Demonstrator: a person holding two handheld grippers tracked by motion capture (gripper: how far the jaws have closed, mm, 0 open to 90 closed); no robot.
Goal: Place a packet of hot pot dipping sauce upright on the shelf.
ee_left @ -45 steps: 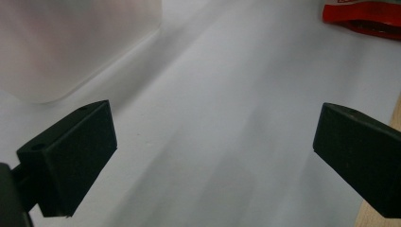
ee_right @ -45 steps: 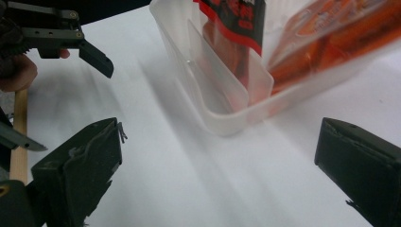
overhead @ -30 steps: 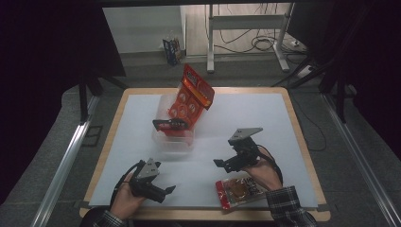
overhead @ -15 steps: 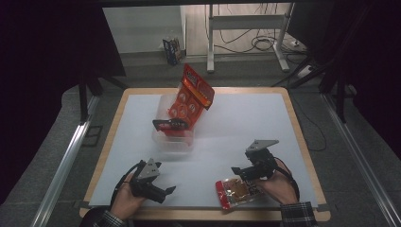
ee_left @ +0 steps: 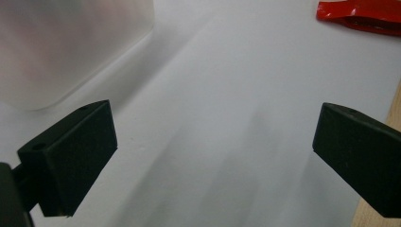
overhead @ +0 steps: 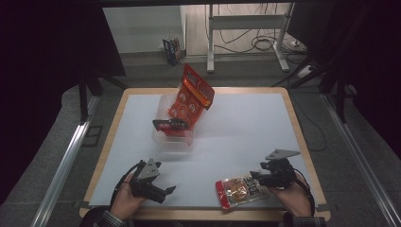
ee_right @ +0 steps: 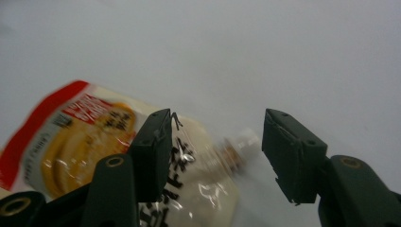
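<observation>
In the high view, the snack pouch (overhead: 241,190) lay flat near the front edge of the white table (overhead: 246,132), with the right gripper (overhead: 259,178) at its right end. The left gripper (overhead: 166,191) rested idle at front left, near the clear plastic bin (overhead: 174,137) holding an orange packet (overhead: 189,97).

In the left gripper view, its jaws stood wide apart over bare table, the bin (ee_left: 61,47) at upper left.

In the right gripper view, the jaws had just been closing, straddling the pouch's (ee_right: 94,142) clear end without yet pinching it. The pouch looked light, soft and slippery, probably crushable; the flat sealed edge seemed the safest hold.
</observation>
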